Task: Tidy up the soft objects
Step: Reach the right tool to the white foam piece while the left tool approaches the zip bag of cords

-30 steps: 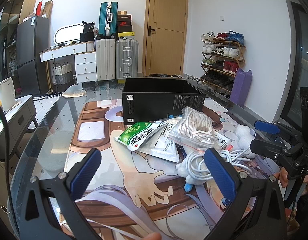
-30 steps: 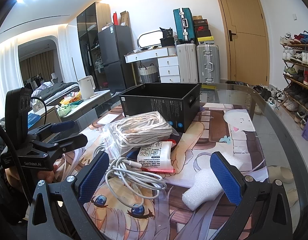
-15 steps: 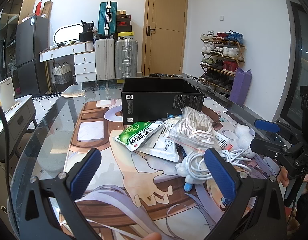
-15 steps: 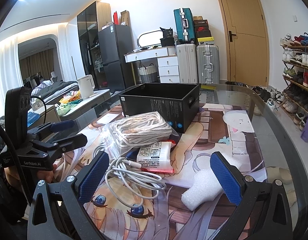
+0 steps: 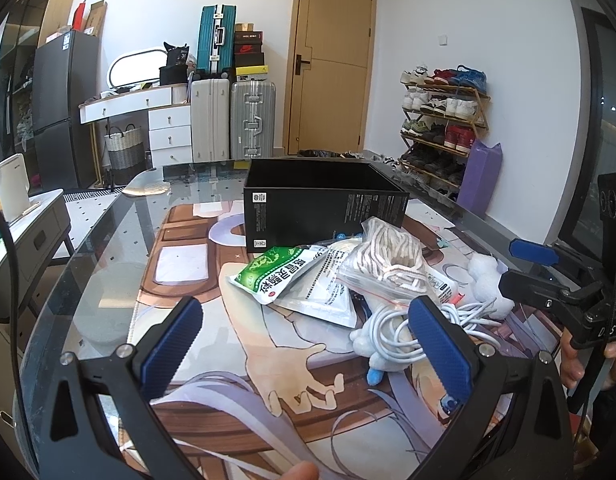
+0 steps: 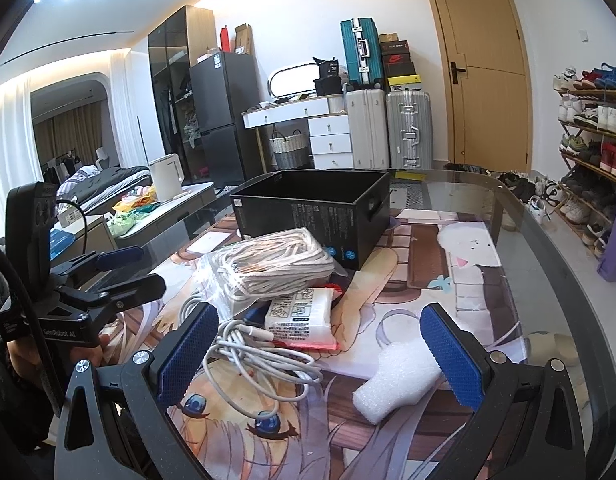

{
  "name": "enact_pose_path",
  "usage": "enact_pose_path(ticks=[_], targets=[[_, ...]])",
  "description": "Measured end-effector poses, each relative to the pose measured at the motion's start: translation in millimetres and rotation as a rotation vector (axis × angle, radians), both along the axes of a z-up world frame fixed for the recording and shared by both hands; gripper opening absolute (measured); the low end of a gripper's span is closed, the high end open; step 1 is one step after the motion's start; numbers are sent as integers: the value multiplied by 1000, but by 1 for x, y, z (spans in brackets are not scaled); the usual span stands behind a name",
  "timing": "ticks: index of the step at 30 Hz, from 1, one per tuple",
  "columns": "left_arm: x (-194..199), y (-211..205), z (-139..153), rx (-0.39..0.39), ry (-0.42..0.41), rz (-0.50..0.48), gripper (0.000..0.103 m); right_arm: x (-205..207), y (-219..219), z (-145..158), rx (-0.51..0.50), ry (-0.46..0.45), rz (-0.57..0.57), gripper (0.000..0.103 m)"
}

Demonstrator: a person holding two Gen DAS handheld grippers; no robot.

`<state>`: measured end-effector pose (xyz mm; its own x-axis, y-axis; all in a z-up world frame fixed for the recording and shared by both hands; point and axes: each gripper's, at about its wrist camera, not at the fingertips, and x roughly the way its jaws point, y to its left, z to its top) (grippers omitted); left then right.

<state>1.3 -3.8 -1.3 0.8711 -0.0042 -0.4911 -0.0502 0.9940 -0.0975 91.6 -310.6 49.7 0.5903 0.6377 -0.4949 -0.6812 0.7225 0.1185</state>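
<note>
Nothing moved; foam block (image 6: 396,380) only right-view.

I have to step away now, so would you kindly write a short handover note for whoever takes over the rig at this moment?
Left gripper: open, empty, hovering above the mat short of the pile.
Right gripper: open, empty, above the white cable.
Black box: behind the pile; nothing visible inside from these angles.
On the table in front of it: bagged rope, green packet, white pouch, wipes pack, plush toy under the cable, foam piece lying apart to the right.
Done: nothing yet, as far as can be seen.
Left: presumably move every soft item into the box.
</note>
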Motion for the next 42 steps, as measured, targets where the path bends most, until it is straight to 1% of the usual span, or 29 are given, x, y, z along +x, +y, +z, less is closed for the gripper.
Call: enact_pose_path(ticks=[6, 9, 15, 18, 21, 24, 25, 29, 31, 34, 36, 42], targets=[[2, 1, 2, -1, -2, -5, 103, 2, 0, 0, -20, 10, -8, 103], [1, 2, 6, 9, -6, 8, 103, 5, 1, -1, -41, 19, -17, 103], [1, 5, 12, -8, -10, 27, 103, 14, -7, -4, -89, 29, -108, 103], [1, 3, 14, 1, -11, 22, 103, 21, -15, -5, -96, 36, -163, 103], [2, 0, 16, 16, -13, 17, 103, 29, -22, -8, -104, 67, -203, 103], [-1, -3, 21, 16, -50, 16, 103, 38, -23, -14, -148, 109, -234, 103], [-1, -3, 22, 21, -49, 12, 103, 40, -22, -16, -162, 121, -237, 103], [7, -7, 21, 49, 2, -19, 103, 44, -19, -24, -208, 139, -244, 102], [12, -9, 19, 63, 30, -42, 103, 46, -18, -28, -221, 149, -242, 99], [18, -13, 17, 54, 66, -65, 103, 47, -15, -33, -238, 161, -233, 95], [21, -15, 16, 46, 76, -76, 103, 47, -14, -34, -242, 167, -229, 92], [32, -25, 13, 67, 96, -110, 103, 50, -13, -38, -231, 185, -208, 81]])
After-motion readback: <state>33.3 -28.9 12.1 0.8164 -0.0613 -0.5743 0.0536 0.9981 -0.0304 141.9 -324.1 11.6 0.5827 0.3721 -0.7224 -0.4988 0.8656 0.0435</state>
